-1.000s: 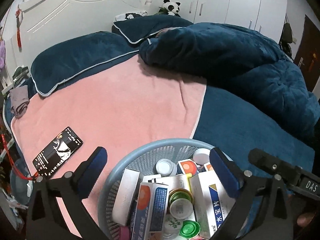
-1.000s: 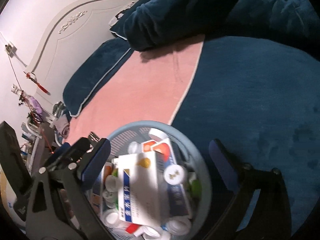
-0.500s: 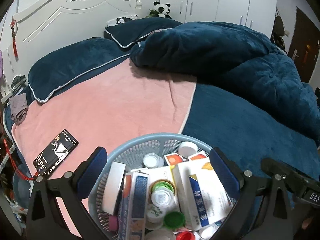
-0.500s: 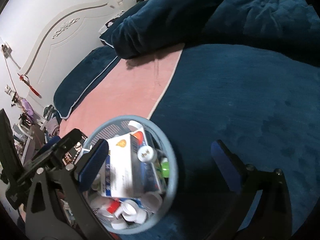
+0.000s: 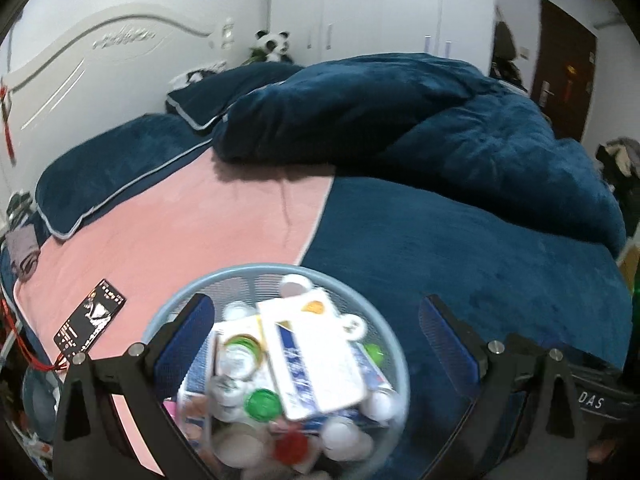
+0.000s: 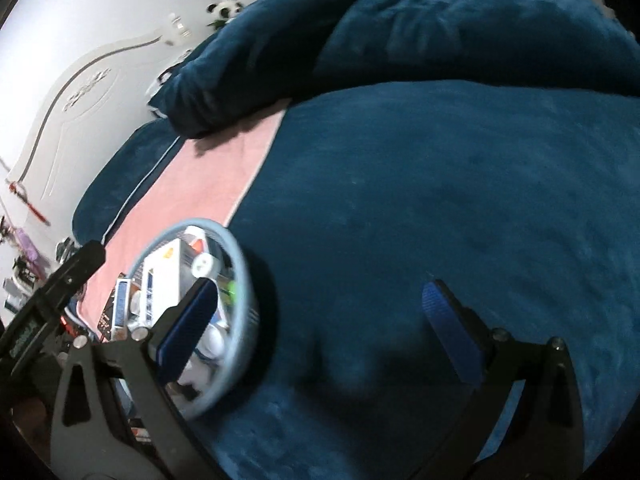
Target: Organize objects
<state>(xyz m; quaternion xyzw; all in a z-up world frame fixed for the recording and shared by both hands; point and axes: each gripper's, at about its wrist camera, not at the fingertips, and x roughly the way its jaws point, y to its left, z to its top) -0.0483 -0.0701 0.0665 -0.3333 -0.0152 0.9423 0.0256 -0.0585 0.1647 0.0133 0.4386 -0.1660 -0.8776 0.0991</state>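
A round light-blue mesh basket sits on the bed, filled with medicine boxes, white bottles and coloured caps; a large white-and-blue box lies on top. My left gripper is open and hovers over the basket, its fingers spread above the rim. In the right wrist view the basket is at the lower left. My right gripper is open and empty over the blue blanket, to the right of the basket, its left finger overlapping the basket's edge.
A black phone lies on the pink sheet left of the basket. A heaped dark blue duvet and pillows lie at the back. The white headboard is far left. Flat blue blanket stretches right.
Both grippers have pulled back and shifted right over the last second. The basket now lies further left in the right wrist view. The box on top has shifted within the basket.
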